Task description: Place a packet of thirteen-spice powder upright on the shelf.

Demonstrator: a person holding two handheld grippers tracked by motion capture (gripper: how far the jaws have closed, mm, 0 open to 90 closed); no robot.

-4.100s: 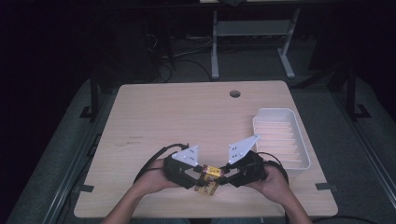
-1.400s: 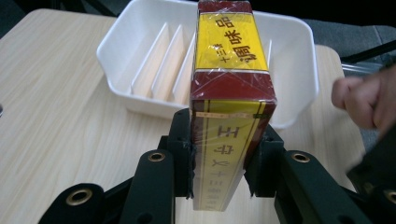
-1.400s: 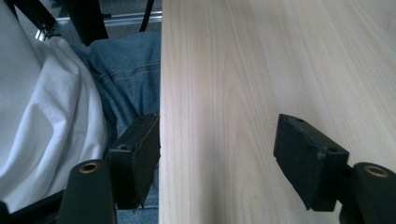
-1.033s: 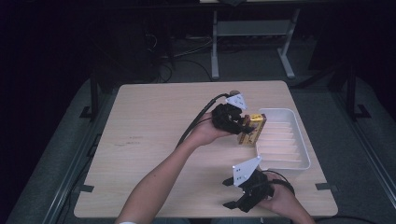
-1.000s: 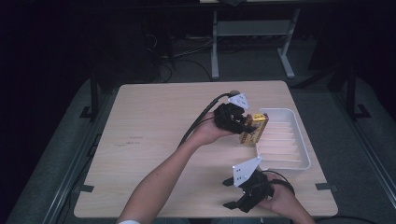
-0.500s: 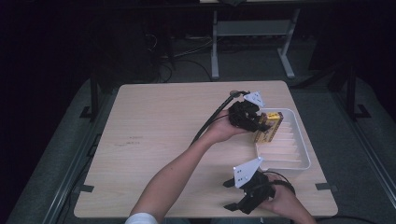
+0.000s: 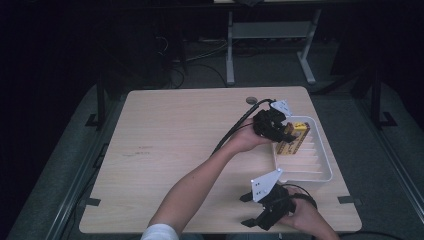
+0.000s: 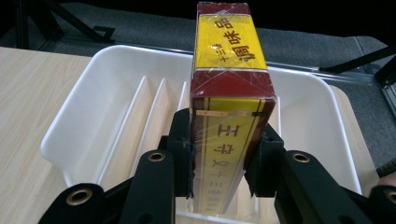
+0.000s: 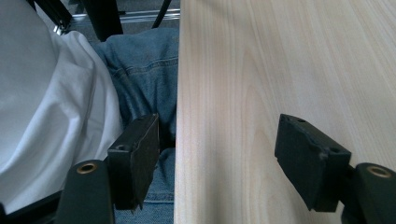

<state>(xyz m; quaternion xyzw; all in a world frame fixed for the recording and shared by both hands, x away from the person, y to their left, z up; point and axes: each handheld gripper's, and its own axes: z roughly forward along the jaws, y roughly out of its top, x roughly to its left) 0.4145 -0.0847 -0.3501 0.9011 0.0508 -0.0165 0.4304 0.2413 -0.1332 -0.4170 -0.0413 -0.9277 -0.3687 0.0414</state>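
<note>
Left gripper view: left gripper point(image 8: 227, 158) has both jaws clamped on the long sides of a red-and-yellow seasoning box point(image 8: 229, 116), wrapped in clear film. Box is held on edge, its far end pointing out over the white ribbed tray point(image 8: 84, 116), and its lower end sits down between the tray walls. Can't tell if it touches the tray floor.

High view: left gripper point(image 7: 272, 125) is over the tray's point(image 7: 320, 175) near-left corner, with the box point(image 7: 292, 137) tilted across the tray's far end. Tray sits at the right edge of the wooden table point(image 7: 170, 145).

Right gripper point(image 7: 262, 212) is at the near table edge, well apart from the tray, resting in the person's hand.

Right gripper view: right gripper point(image 9: 215, 154) jaws are spread with nothing between them, straddling the table edge point(image 9: 180, 140), jeans and white shirt beyond.
</note>
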